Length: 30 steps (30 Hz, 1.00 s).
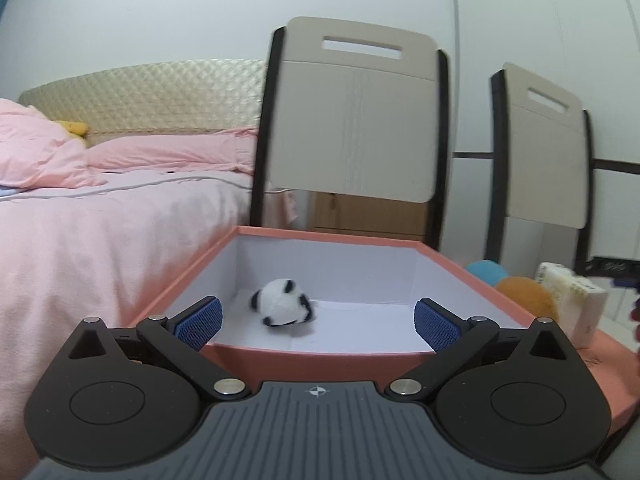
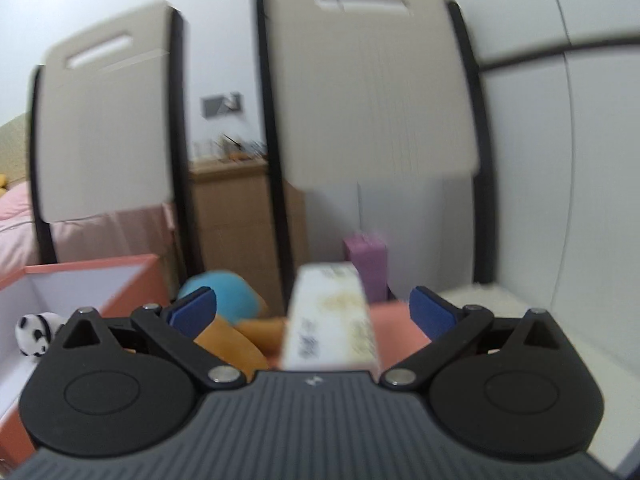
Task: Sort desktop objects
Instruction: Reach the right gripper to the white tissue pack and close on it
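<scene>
A salmon-pink box (image 1: 452, 266) with a white inside stands on the table. A small panda plush (image 1: 282, 302) lies on its floor. My left gripper (image 1: 318, 322) is open and empty, hovering over the box's near wall. In the right wrist view my right gripper (image 2: 312, 312) is open, with a white tissue pack (image 2: 330, 320) standing between its fingers, not clamped. A blue and orange plush (image 2: 228, 304) lies left of the pack. The panda also shows in the right wrist view (image 2: 36, 334) inside the box (image 2: 92, 268).
A purple box (image 2: 368, 268) stands behind the tissue pack. Two chair backs (image 1: 352, 120) rise behind the table. A pink bed (image 1: 100, 220) lies to the left. The tissue pack (image 1: 572, 300) and plush (image 1: 524, 292) sit on a salmon lid right of the box.
</scene>
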Each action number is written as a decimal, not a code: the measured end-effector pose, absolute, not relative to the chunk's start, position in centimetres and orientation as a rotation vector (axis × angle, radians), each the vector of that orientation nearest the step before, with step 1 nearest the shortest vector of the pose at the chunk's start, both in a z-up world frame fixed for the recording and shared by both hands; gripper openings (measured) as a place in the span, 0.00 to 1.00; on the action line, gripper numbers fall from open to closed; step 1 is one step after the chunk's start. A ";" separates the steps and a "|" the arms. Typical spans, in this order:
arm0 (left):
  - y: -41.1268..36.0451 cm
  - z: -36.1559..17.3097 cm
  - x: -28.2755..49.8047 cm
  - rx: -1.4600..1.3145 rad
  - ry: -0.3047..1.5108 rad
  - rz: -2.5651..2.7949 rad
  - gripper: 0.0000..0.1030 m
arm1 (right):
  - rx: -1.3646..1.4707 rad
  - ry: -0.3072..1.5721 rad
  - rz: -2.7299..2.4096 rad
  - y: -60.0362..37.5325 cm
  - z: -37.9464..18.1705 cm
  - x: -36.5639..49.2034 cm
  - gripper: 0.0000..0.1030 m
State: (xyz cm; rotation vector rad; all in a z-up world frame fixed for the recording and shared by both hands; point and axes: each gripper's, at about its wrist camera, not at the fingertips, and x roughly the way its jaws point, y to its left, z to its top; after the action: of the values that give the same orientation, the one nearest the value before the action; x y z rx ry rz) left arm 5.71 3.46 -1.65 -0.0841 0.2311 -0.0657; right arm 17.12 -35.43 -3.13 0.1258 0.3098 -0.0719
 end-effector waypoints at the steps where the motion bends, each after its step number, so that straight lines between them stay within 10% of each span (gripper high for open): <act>1: 3.6 -1.8 5.8 -0.093 0.228 -0.085 1.00 | 0.132 0.317 -0.084 -35.6 -3.5 17.4 1.00; 30: 4.5 -1.6 3.6 -0.143 0.142 0.017 1.00 | 0.143 0.393 -0.109 -33.7 -4.4 20.1 0.90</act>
State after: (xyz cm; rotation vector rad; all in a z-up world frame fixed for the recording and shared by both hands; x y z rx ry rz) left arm 3.61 4.52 -1.56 -0.1433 0.1424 0.0166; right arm 20.07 -33.66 -4.42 0.1431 0.3928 -0.1092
